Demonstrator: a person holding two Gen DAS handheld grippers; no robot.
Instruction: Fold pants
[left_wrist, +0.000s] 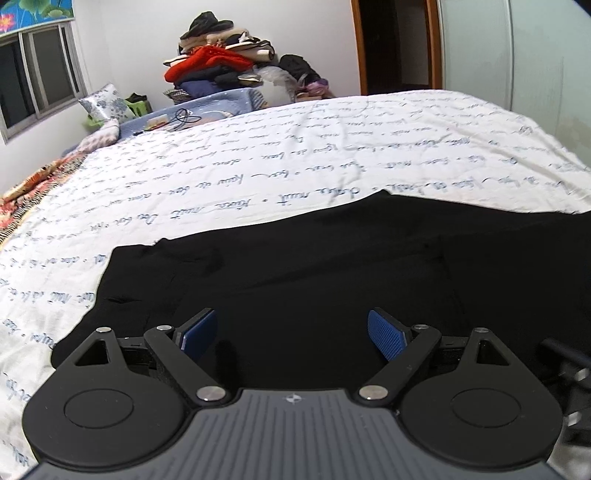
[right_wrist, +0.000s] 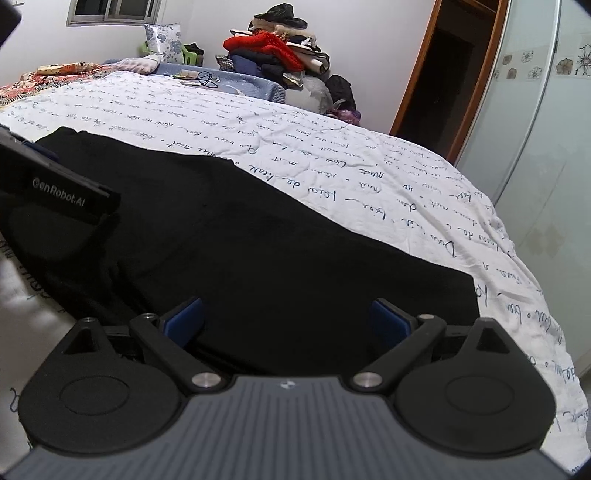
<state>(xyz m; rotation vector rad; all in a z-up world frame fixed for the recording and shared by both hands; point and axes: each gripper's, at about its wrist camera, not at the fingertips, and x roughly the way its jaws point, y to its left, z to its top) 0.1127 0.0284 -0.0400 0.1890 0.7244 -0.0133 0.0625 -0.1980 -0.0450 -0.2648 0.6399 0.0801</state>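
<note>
Black pants (left_wrist: 295, 258) lie flat on the white bed sheet (left_wrist: 258, 155) with blue handwriting print. My left gripper (left_wrist: 291, 332) hovers over their near part, jaws wide apart, blue pads (left_wrist: 386, 334) bare with nothing between them. In the right wrist view the same pants (right_wrist: 258, 240) stretch from the left edge to a squared end at the right. My right gripper (right_wrist: 288, 321) stands open above the near edge of the cloth, holding nothing. The left gripper's black body (right_wrist: 48, 192) shows at the left of that view, over the pants.
A tall pile of clothes (left_wrist: 218, 62) with a red garment sits beyond the bed's far side. Pillows (left_wrist: 103, 103) and a floral blanket (left_wrist: 26, 188) lie at the far left. A dark doorway (left_wrist: 399, 44) and a frosted wardrobe door (right_wrist: 535, 129) stand to the right.
</note>
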